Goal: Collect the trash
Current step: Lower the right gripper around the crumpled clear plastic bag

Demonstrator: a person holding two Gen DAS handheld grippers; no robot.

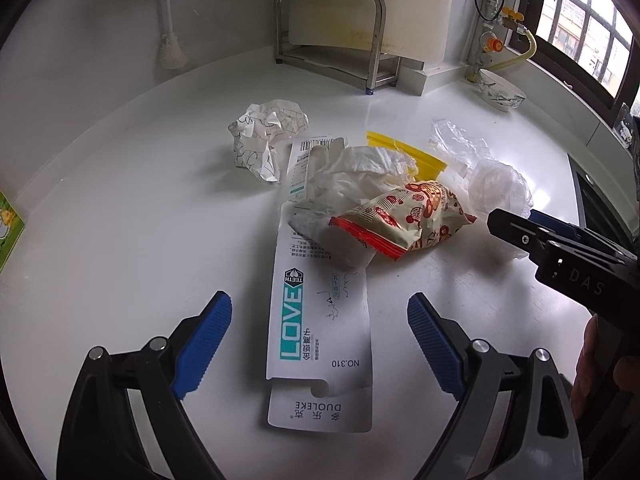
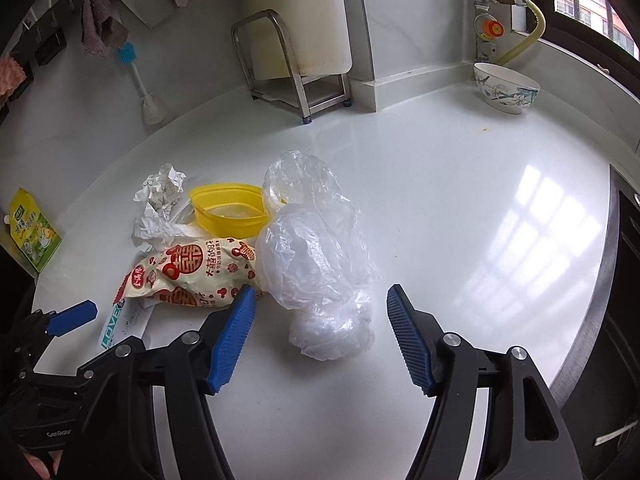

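A heap of trash lies on the white counter (image 1: pixel 140 220). It holds a long white toothbrush card (image 1: pixel 320 320), a red-and-cream snack wrapper (image 1: pixel 404 220), a crumpled white tissue (image 1: pixel 360 172), a printed paper ball (image 1: pixel 268 128), a yellow tub (image 1: pixel 420 156) and a clear plastic bag (image 1: pixel 496 188). My left gripper (image 1: pixel 320 304) stands open over the card, its pads well clear on both sides. My right gripper (image 2: pixel 322 292) is open around the near end of the plastic bag (image 2: pixel 320 264), the pads not pressing it. The wrapper (image 2: pixel 192 272) lies just left of it.
A steel rack (image 1: pixel 332 40) and a blue-headed brush (image 1: pixel 168 20) stand at the back wall. A patterned bowl (image 2: pixel 506 88) sits at the back right near a gas valve. A green packet (image 2: pixel 34 236) lies far left. A dark hob edge (image 2: pixel 624 280) borders the right.
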